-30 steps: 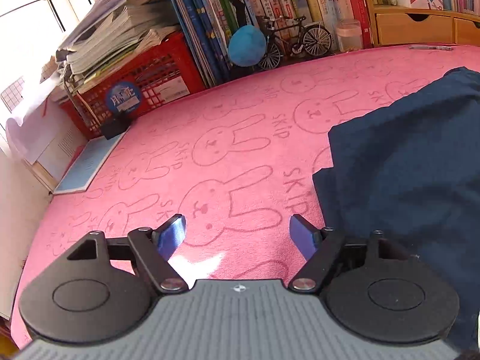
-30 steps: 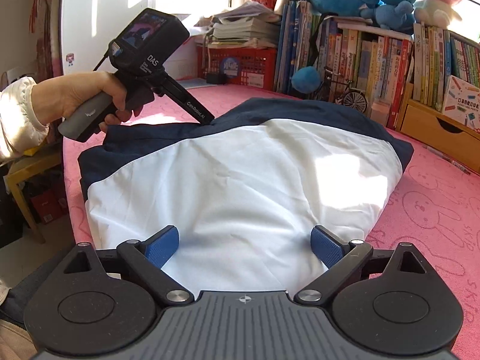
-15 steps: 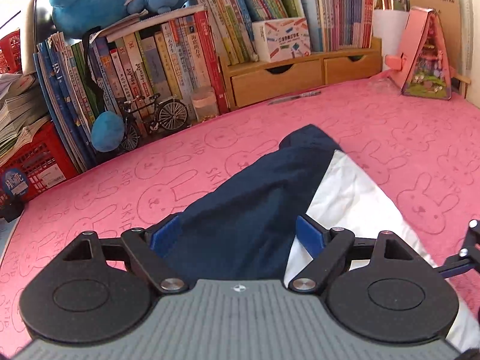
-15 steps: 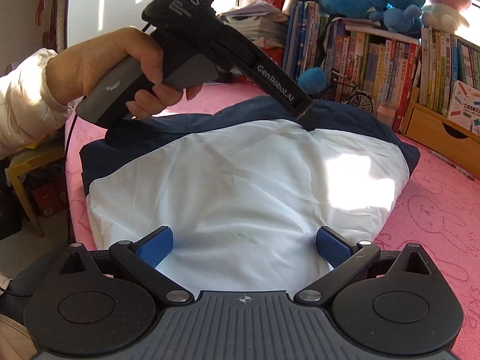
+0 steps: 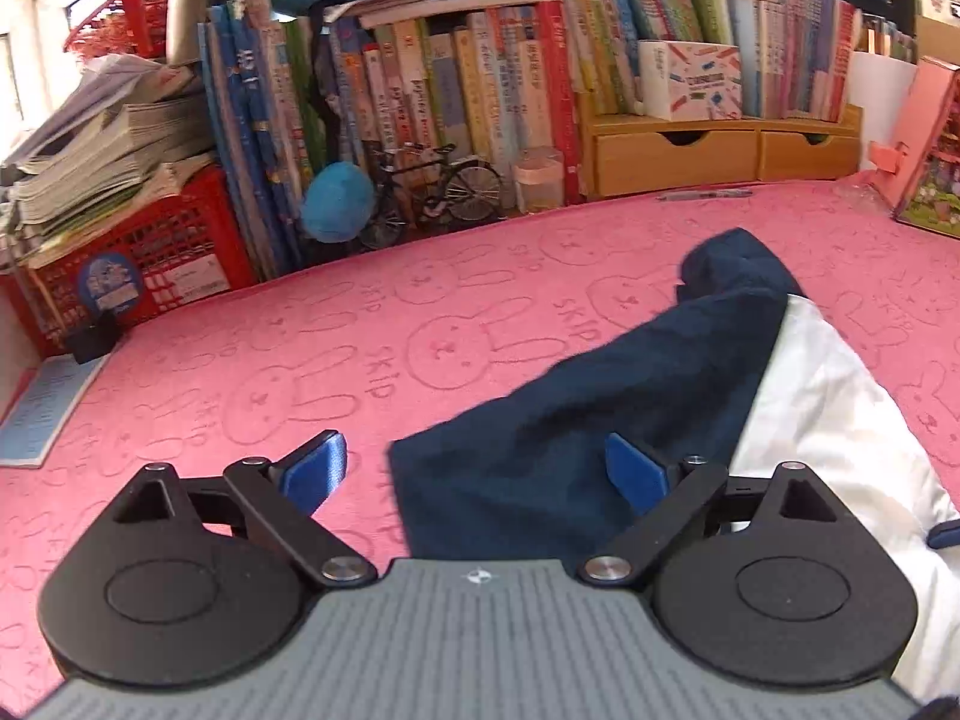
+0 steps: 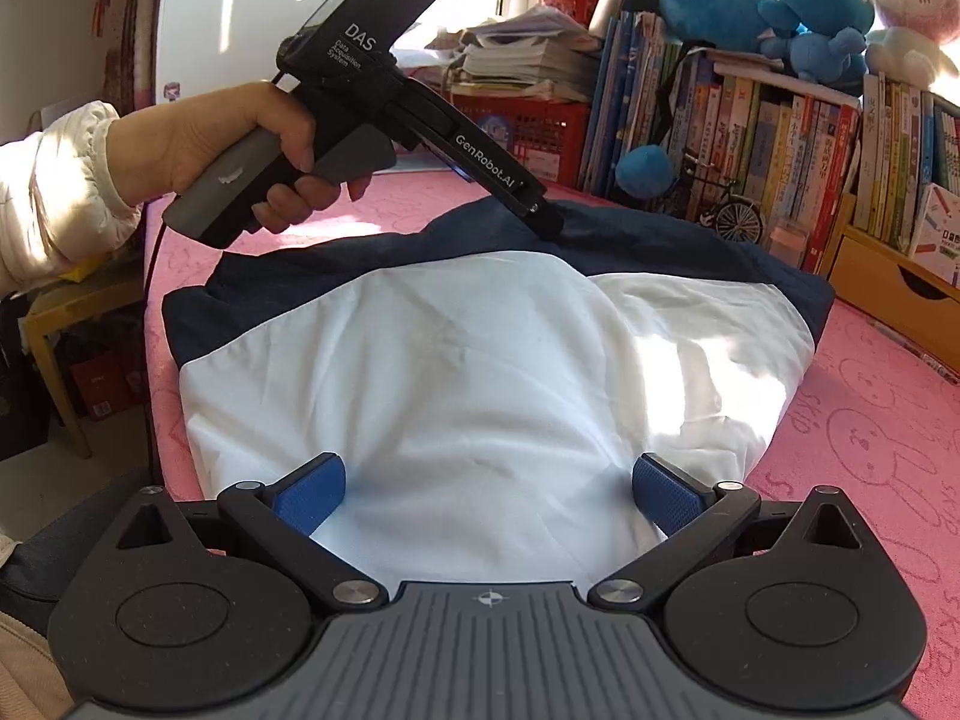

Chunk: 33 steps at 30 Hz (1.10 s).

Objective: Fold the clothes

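Compared with a second ago, the left gripper [image 5: 474,468] has turned away from the bare pink blanket [image 5: 300,360] and come over the garment [image 6: 480,360]; half a second ago it looked along the navy part toward the drawers, and now it points a little more to the left, with the navy edge [image 5: 540,450] between its fingers. I judge this as the left side lining up to take the far navy edge for a fold, but whether a fold already exists I cannot say.

The left gripper's jaws stand wide apart. The navy cloth lies under and between them; the right pad [image 5: 636,471] seems to touch the cloth, the left pad is over the blanket. It clamps nothing.

In the right wrist view, the left hand [image 6: 240,150] holds its tool with the tip down at the far navy band.

The right gripper [image 6: 486,492] has hardly moved. Its jaws are also wide apart, over the near white part of the garment, gripping nothing.

The garment lies spread on the blanket.
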Tool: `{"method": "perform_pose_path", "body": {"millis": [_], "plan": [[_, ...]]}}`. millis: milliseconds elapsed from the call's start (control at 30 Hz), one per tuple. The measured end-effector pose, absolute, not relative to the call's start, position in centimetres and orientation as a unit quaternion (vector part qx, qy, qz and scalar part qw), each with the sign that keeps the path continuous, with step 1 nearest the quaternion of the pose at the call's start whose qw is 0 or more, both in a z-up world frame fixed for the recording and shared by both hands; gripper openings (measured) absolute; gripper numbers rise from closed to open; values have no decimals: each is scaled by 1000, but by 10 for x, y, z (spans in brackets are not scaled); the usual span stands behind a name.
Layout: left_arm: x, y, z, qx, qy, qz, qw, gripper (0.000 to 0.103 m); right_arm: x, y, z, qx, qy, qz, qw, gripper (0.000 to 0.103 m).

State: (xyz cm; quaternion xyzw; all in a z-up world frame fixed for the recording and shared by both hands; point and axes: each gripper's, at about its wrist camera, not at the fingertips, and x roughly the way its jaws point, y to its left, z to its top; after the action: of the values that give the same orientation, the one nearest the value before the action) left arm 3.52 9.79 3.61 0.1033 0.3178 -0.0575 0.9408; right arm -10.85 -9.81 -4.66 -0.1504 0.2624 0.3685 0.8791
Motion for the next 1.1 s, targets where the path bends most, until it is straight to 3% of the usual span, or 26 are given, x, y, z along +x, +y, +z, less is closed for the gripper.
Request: {"method": "perform_pose_path", "body": {"millis": [100,367,533,567,600,667,933,1033,1100], "plan": [[21,130,50,47,324,-62,943,91,-109,-103,-46,-138,261,362,884,103],[-51,190,28,-133,379,-116,908,92,-119,-118,-46,-113,251,336,901,103],[-89,219,17,-227,399,-148,876,92,-152,-102,-39,-150,188,318,917,103],[-91,219,16,-234,399,-154,873,92,-165,-93,-36,-177,165,334,911,96],[-94,219,15,-240,398,-160,871,92,-173,-80,-35,-202,155,339,906,80],[-99,220,14,-253,396,-172,866,92,-189,-55,-33,-248,137,349,893,58],[-119,221,8,-304,388,-221,841,92,-204,12,-44,-281,110,407,862,63],[-126,221,5,-324,384,-240,831,92,-205,26,-53,-305,103,382,866,54],[-130,222,3,-346,379,-266,816,92,-207,29,-56,-310,91,374,869,42]]}}
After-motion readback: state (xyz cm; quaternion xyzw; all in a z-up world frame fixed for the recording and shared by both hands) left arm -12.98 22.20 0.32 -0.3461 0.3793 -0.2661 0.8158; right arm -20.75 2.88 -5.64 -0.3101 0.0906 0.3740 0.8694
